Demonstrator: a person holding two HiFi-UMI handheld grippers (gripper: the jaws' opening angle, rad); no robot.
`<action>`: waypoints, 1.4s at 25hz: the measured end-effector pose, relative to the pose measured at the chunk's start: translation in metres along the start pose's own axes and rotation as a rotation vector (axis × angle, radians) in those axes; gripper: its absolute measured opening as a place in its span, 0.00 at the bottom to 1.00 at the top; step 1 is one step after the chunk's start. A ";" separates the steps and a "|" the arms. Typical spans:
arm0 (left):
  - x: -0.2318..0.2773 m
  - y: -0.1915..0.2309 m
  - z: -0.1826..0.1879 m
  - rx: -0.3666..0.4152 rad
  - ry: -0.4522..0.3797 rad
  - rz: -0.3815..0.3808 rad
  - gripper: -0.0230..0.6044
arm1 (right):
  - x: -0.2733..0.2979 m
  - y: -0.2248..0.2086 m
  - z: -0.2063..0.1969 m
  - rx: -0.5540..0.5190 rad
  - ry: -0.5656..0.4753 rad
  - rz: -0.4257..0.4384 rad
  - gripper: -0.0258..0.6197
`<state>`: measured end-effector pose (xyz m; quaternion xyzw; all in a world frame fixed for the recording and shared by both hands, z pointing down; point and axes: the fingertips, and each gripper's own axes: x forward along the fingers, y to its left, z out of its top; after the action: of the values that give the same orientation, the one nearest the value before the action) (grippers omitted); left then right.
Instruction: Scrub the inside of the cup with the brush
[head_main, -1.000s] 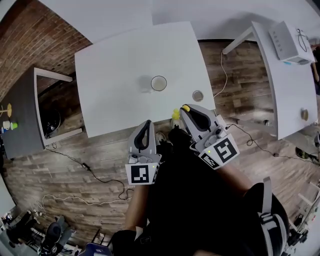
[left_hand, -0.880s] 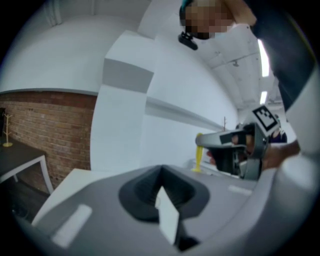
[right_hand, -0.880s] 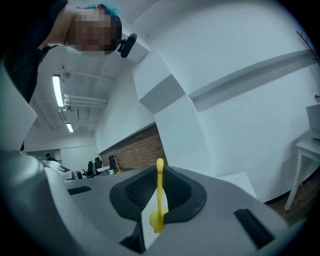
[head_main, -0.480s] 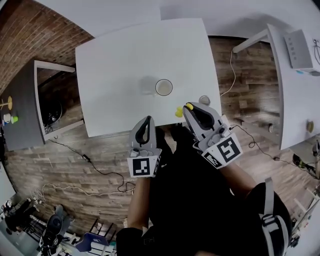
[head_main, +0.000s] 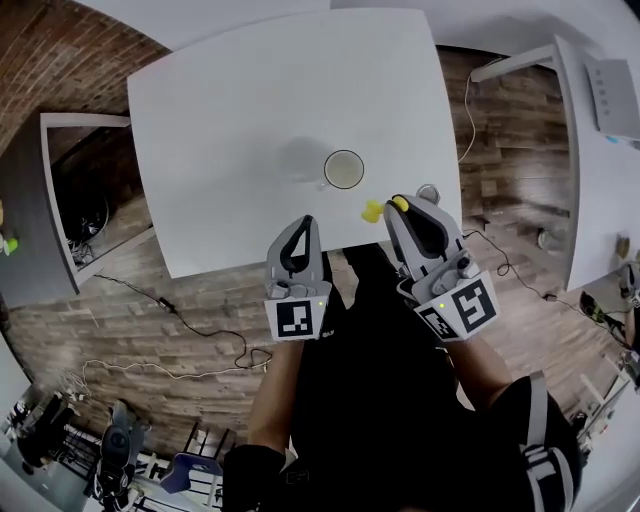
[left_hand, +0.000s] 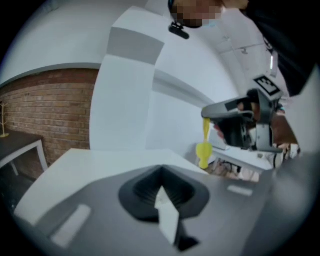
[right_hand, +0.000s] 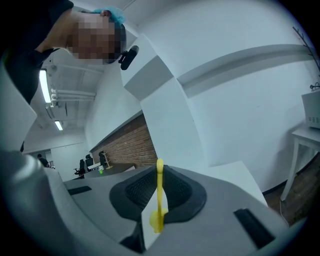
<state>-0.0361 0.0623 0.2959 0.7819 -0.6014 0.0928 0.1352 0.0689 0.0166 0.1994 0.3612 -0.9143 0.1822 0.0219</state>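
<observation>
Yellow plastic marks the brush (head_main: 372, 210), which the right gripper (head_main: 403, 206) clamps between its closed jaws. In the right gripper view the thin stem of the brush (right_hand: 159, 197) stands upright in the seam where the right gripper (right_hand: 159, 172) meets, with a thicker blob at its low end. From the left gripper view the brush (left_hand: 203, 150) hangs down from the tip of the right gripper (left_hand: 207, 114), bulb end lowest.

In the head view, the brush head sticks out to the left of the right gripper's tip, over the near strip of the white table (head_main: 250, 110). The cup (head_main: 343, 172) stands upright on that table, mouth open to the camera, just beyond the brush and apart from it. A small round object (head_main: 428, 192) sits near the table's right near corner; what it is cannot be told.

The left gripper (head_main: 303, 224) points at the table's near edge, to the left of the cup and not touching it. Its jaws are pressed together with nothing between them, as the left gripper (left_hand: 161, 175) shows in its own view.

A wooden floor (head_main: 150, 310) with loose cables (head_main: 180, 370) lies around the table.
</observation>
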 end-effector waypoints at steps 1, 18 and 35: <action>0.003 0.001 -0.008 -0.003 0.015 -0.005 0.04 | 0.002 -0.001 -0.003 0.004 0.001 -0.009 0.09; 0.060 0.016 -0.100 0.025 0.169 -0.009 0.18 | 0.033 -0.005 -0.038 -0.017 -0.047 -0.061 0.09; 0.084 0.013 -0.102 0.094 0.166 -0.014 0.22 | 0.044 -0.025 -0.046 -0.001 -0.082 -0.117 0.09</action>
<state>-0.0249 0.0151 0.4198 0.7813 -0.5775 0.1843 0.1485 0.0487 -0.0130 0.2574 0.4210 -0.8919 0.1649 -0.0049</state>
